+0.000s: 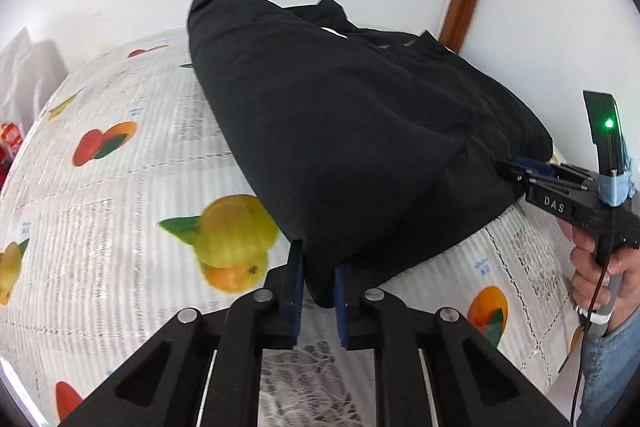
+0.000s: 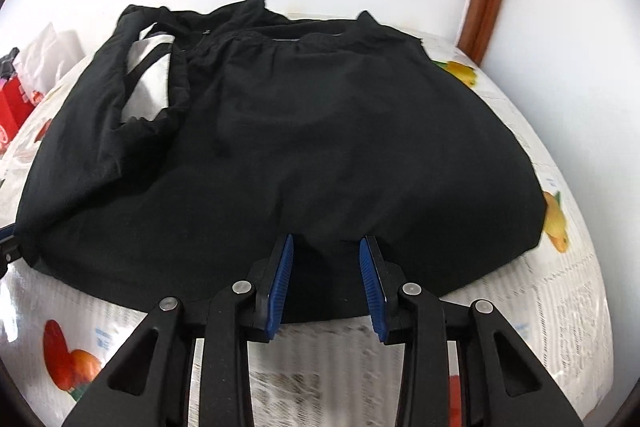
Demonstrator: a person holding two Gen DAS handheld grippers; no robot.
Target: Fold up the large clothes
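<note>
While the black garment (image 2: 320,155) is lying spread over the counter (image 1: 120,207) w/ its fruit-print cover, both grippers are sitting at its near edge. The left gripper (image 1: 318,291) is pinching a corner of the fabric btwn its fingers; that corner is lifting off the counter. The right gripper (image 2: 326,283) has its fingers spread either side of the hem, w/ cloth lying btwn them but not clamped as far as I can tell. Judging by this, a fold is being set up: near edge gripped at two pts. The next move probably calls for securing the right-side hold, then carrying both pts evenly toward the far edge, near the wall.
</note>
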